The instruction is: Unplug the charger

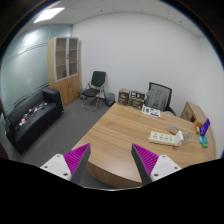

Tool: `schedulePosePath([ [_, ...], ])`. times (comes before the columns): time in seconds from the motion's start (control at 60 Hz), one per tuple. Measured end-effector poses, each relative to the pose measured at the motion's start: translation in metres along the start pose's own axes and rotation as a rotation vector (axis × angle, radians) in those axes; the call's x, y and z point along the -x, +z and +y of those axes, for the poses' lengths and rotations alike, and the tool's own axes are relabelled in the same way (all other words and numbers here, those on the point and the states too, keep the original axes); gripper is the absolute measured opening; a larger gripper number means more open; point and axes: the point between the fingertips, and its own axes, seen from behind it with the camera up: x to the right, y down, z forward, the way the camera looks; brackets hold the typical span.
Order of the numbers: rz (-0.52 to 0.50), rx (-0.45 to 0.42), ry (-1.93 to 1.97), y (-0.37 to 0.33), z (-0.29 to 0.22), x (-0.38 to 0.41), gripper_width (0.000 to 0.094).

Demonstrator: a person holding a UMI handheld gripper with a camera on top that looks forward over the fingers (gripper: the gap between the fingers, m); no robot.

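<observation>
gripper view: gripper [110,160] is hanging high above a wooden desk [120,135], fingers spread wide with nothing between them. purple pads [75,160] are showing on the inner faces. nothing is being held.

the thing to work on, a white power strip [163,137], is lying on the desk beyond the right finger, well apart from it. a small white block, likely the charger [179,136], is sitting at the strip's far end. just past it a purple-and-teal object [204,129] is standing near the desk edge.

judging the step: approach is only starting. no contact yet. the next move is calling for a drop and a swing to the right, lining the fingers up across the charger body, then closing and pulling straight out of the socket. the strip may lift with it, since nothing seems to be pinning it down.

around the room: a black sofa [32,115], a wooden cabinet [65,68], an office chair [94,88], a second chair [159,96] behind the desk.

hard to make out: whether the charger is truly plugged in, its cable, and how many sockets are occupied. the near desk edge is hidden behind the fingers.
</observation>
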Motion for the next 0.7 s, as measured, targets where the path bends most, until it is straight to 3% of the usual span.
schedulePosePath([
  [0.133,0.018,0.033,0.026,0.0,0.024,-0.016,0.0861],
  [0.3,0.058,0.131,0.105,0.014,0.102,-0.08,0.0862],
  [0.467,0.208,0.215,0.164,0.038,0.173,-0.195,0.0865],
  [0.55,0.277,0.196,0.201,0.058,0.18,-0.259,0.0868],
  [0.7,0.343,0.077,0.234,0.123,0.152,-0.364,0.0864],
])
